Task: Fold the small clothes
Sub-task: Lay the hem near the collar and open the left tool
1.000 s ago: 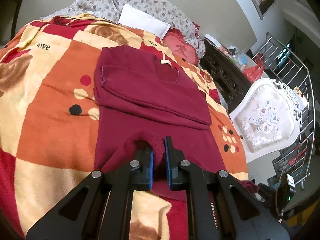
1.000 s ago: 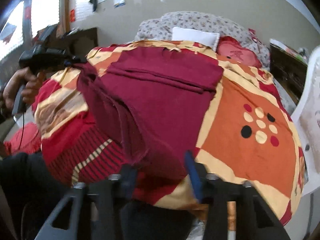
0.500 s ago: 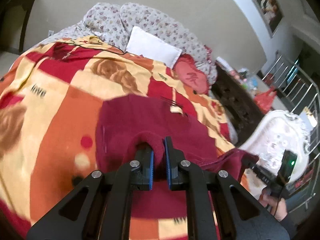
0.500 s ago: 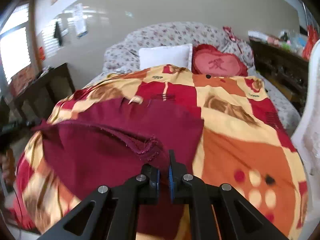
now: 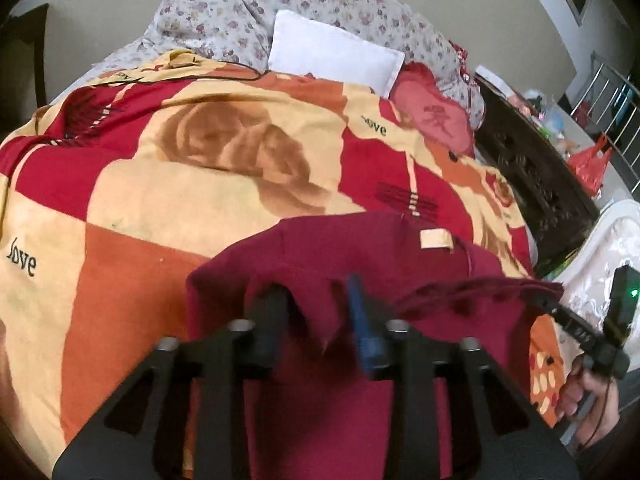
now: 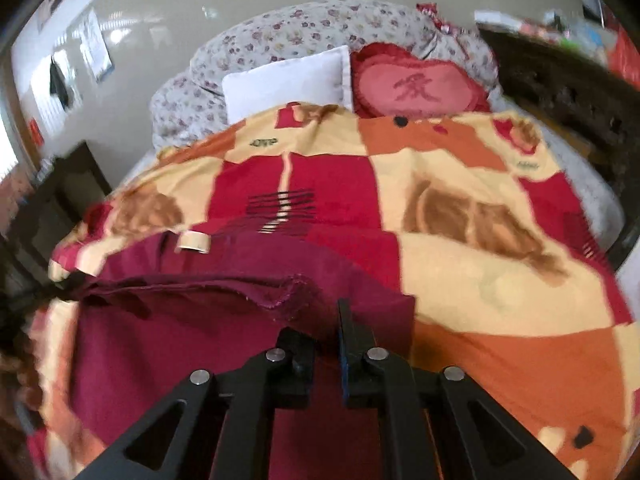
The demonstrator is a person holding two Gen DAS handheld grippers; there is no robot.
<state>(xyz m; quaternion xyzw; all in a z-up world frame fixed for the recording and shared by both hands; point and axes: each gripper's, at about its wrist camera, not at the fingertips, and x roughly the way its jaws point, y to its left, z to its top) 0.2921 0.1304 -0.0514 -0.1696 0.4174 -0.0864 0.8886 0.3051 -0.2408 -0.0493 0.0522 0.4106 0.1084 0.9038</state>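
Observation:
A maroon garment [image 5: 320, 256] lies on the patterned blanket [image 5: 160, 200], its lower half folded up toward the collar label [image 5: 434, 239]. My left gripper [image 5: 314, 316] is over the fold's left corner. Its jaws are opening, and a loose tuck of the cloth still hangs between the pads. My right gripper [image 6: 326, 332] is at the fold's other corner. Its jaws are only starting to part, with the frayed hem [image 6: 288, 298] still caught between them. The left wrist view shows the right gripper [image 5: 558, 304] holding that hem corner taut, carried by a hand [image 5: 588, 396].
A white pillow [image 5: 332, 56] and a red heart cushion [image 5: 432, 120] rest against a floral bolster at the bed's head. Along the bed's right side stand a dark carved cabinet [image 5: 532, 184] and a white chair [image 5: 616, 240]. Bare blanket lies beyond the collar.
Both grippers carried the lower hem up the bed toward the collar, doubling the garment over. The left jaws, shut on the cloth before, have parted. The right closed on the hem early on.

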